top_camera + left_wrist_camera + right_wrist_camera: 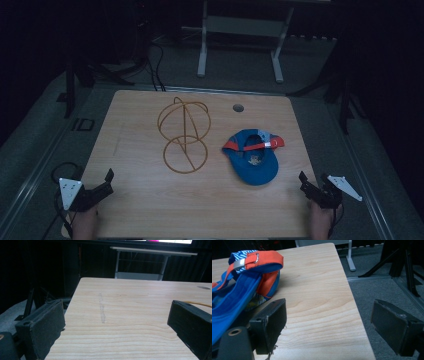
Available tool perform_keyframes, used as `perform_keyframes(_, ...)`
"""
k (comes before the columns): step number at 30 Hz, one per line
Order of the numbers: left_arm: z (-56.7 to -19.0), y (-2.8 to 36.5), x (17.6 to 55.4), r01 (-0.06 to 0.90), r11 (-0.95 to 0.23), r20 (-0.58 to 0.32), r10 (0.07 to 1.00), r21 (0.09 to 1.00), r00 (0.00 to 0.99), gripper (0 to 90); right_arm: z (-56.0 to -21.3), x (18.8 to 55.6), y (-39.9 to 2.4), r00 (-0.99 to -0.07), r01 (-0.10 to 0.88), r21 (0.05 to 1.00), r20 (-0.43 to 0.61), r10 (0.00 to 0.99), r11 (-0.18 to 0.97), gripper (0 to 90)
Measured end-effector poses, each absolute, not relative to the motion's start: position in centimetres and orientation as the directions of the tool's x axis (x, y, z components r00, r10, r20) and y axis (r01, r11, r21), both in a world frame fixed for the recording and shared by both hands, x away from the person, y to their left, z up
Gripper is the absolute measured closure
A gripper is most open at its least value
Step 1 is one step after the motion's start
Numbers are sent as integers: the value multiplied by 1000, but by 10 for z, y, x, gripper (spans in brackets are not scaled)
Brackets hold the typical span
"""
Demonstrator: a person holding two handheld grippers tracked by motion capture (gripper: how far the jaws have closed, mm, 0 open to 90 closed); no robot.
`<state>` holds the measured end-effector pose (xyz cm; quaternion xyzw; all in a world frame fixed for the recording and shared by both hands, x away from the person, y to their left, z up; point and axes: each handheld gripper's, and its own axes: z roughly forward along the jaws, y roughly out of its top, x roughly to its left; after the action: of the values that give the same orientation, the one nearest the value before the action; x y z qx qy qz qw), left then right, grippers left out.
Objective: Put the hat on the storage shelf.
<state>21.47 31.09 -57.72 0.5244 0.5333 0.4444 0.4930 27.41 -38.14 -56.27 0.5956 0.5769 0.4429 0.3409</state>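
Blue fabric with an orange strap marks the upturned cap [252, 160], lying right of centre in the high view on the pale wooden table [140, 200]. A golden wire hat stand [184, 135] sits just left of it, apart. The left gripper [102, 182] (lower left corner) and the right gripper [306, 184] (lower right) both have their jaws spread wide with nothing between them; the right one is nearer the cap.

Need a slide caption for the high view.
Blue cap lies upside down beside a wire stand on the table; left gripper and right gripper wait open at the near corners.
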Motion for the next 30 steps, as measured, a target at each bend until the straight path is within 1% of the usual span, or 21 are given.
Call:
perform_keyframes(3, -577, 310, 213, 121, 52, -57, 998, 991, 34, 18, -564, 276, -383, -78, 396, 912, 152, 985, -109, 133)
perform_keyframes(7, -576, 308, 213, 129, 48, -51, 998, 991, 26, 18, -562, 276, -385, -106, 387, 915, 168, 980, -115, 133)
perform_keyframes(8, -575, 307, 214, 154, 24, -24, 1000, 988, -5, 18, -560, 277, -385, -122, 398, 911, 169, 978, -107, 130)
perform_keyframes(11, -575, 306, 215, 173, 38, -34, 999, 984, -29, 18, -556, 282, -383, -141, 408, 909, 159, 977, -89, 124)
perform_keyframes(14, -574, 305, 215, 178, 42, -38, 999, 983, -26, 18, -547, 288, -380, -174, 424, 902, 166, 971, -78, 122)
perform_keyframes(15, -573, 305, 216, 180, 48, -45, 999, 983, -18, 18, -543, 290, -378, -181, 423, 904, 154, 971, -65, 122)
perform_keyframes(18, -573, 304, 216, 172, 59, -60, 998, 983, -2, 18, -533, 294, -372, -202, 409, 912, 128, 971, -35, 121)
perform_keyframes(20, -573, 303, 217, 153, 66, -71, 997, 986, 28, 18, -529, 297, -370, -220, 398, 916, 141, 965, -43, 121)
perform_keyframes(22, -573, 303, 217, 151, 62, -68, 997, 987, 32, 18, -531, 298, -368, -213, 387, 920, 145, 966, -53, 122)
perform_keyframes(25, -572, 303, 217, 144, 40, -44, 999, 989, 22, 18, -538, 300, -367, -220, 408, 911, 170, 961, -68, 124)
perform_keyframes(30, -572, 301, 217, 152, 18, -23, 999, 988, 32, 18, -535, 308, -363, -244, 415, 909, 148, 958, -34, 125)
